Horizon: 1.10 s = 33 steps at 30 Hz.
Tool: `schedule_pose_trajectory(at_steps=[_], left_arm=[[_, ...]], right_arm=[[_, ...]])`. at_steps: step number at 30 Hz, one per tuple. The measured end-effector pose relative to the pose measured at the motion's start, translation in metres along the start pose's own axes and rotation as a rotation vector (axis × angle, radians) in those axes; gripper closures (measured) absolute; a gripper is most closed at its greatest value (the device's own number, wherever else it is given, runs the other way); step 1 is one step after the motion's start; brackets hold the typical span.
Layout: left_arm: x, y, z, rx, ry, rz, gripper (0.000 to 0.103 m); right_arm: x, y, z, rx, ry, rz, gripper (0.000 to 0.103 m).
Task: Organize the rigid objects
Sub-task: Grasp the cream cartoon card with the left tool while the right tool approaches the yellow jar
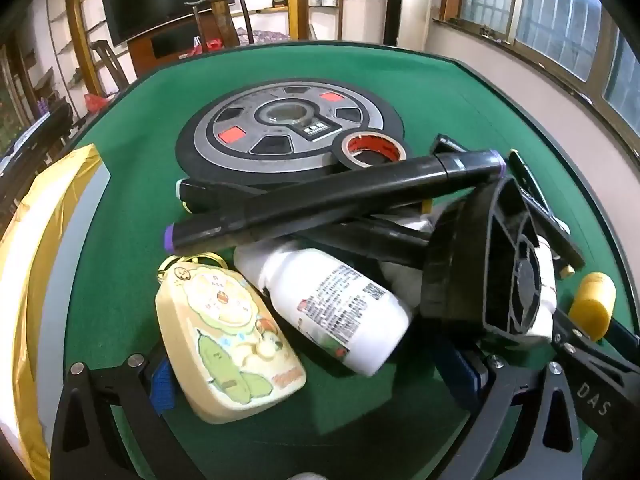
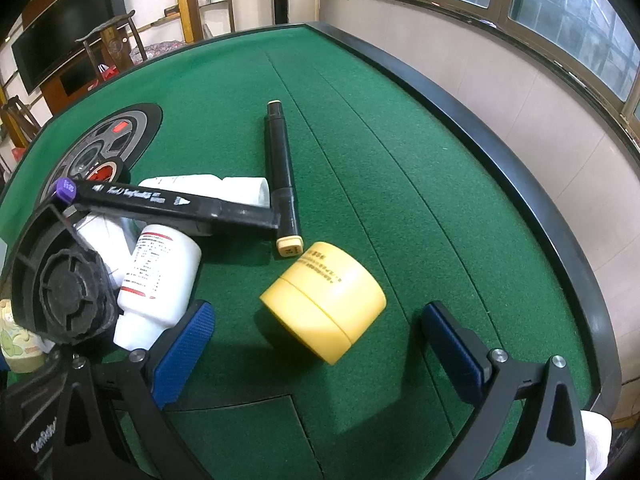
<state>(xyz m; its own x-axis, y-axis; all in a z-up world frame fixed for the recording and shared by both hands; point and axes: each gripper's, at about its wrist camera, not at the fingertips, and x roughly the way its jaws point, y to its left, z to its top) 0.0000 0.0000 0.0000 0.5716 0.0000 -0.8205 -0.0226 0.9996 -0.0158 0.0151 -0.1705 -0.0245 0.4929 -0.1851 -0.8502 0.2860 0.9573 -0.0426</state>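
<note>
**Caller:** Blue-padded left gripper [image 1: 316, 380] sits right at the lens, jaws spread wide, nothing pinched. Between them lie a cream cartoon-printed tag [image 1: 230, 340] and a white bottle [image 1: 336, 312] on its side, both on the green bench [image 1: 132, 208].

**Analyst:** Behind those, a black marker with purple ends [image 1: 332, 200] lies across the pile. A black fan housing [image 1: 488, 264] leans on the right, and a roll of tape [image 1: 372, 150] rests on the round dial panel [image 1: 280, 128].

**Caller:** Over to the right gripper [image 2: 316, 356], jaws also spread, gripping nothing. A yellow jar [image 2: 324, 300] lies tipped on its side just ahead, between the blue pads but untouched.

**Analyst:** Beyond it, a black marker with cream caps [image 2: 282, 176] lies flat on the felt, one end touching the purple-capped one.
</note>
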Motion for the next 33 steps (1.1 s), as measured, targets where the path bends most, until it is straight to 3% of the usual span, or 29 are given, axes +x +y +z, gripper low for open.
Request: schedule_pose_trajectory(at_steps=[9, 14, 16, 18, 23, 27, 29, 31, 32, 33], left_arm=[[0.000, 0.001, 0.000, 0.027, 0.010, -0.014, 0.000], [-0.009, 0.008, -0.011, 0.153, 0.040, -0.102, 0.000], [-0.017, 0.013, -0.021, 0.146, 0.021, -0.125, 0.000], [-0.020, 0.016, -0.025, 0.139, 0.019, -0.119, 0.000], [-0.023, 0.011, -0.027, 0.161, 0.048, -0.069, 0.000], [-0.024, 0.019, -0.027, 0.161, 0.072, -0.106, 0.001], [-0.035, 0.035, -0.025, 0.094, 0.054, -0.181, 0.006], [-0.053, 0.057, -0.021, 0.007, 0.025, -0.239, 0.011], [-0.070, 0.067, -0.016, -0.014, -0.024, -0.246, 0.011], [-0.095, 0.077, -0.012, -0.030, -0.115, -0.242, 0.011]], right_arm=[[0.000, -0.001, -0.001, 0.003, -0.009, 0.005, 0.000], [0.000, -0.001, -0.001, -0.004, -0.005, 0.016, 0.000], [0.002, -0.001, 0.003, -0.036, 0.051, 0.033, 0.000], [0.005, -0.001, 0.007, -0.052, 0.095, 0.039, 0.000], [0.005, -0.001, 0.006, -0.095, 0.103, 0.057, 0.000], [0.001, -0.004, 0.006, -0.099, 0.089, 0.044, 0.000], [-0.012, -0.011, 0.001, -0.062, 0.049, 0.027, 0.000], [-0.039, -0.024, -0.007, -0.034, -0.054, 0.049, 0.000], [-0.052, -0.028, -0.010, -0.029, -0.110, 0.047, 0.000], [-0.074, -0.035, -0.016, -0.018, -0.221, 0.021, 0.000]])
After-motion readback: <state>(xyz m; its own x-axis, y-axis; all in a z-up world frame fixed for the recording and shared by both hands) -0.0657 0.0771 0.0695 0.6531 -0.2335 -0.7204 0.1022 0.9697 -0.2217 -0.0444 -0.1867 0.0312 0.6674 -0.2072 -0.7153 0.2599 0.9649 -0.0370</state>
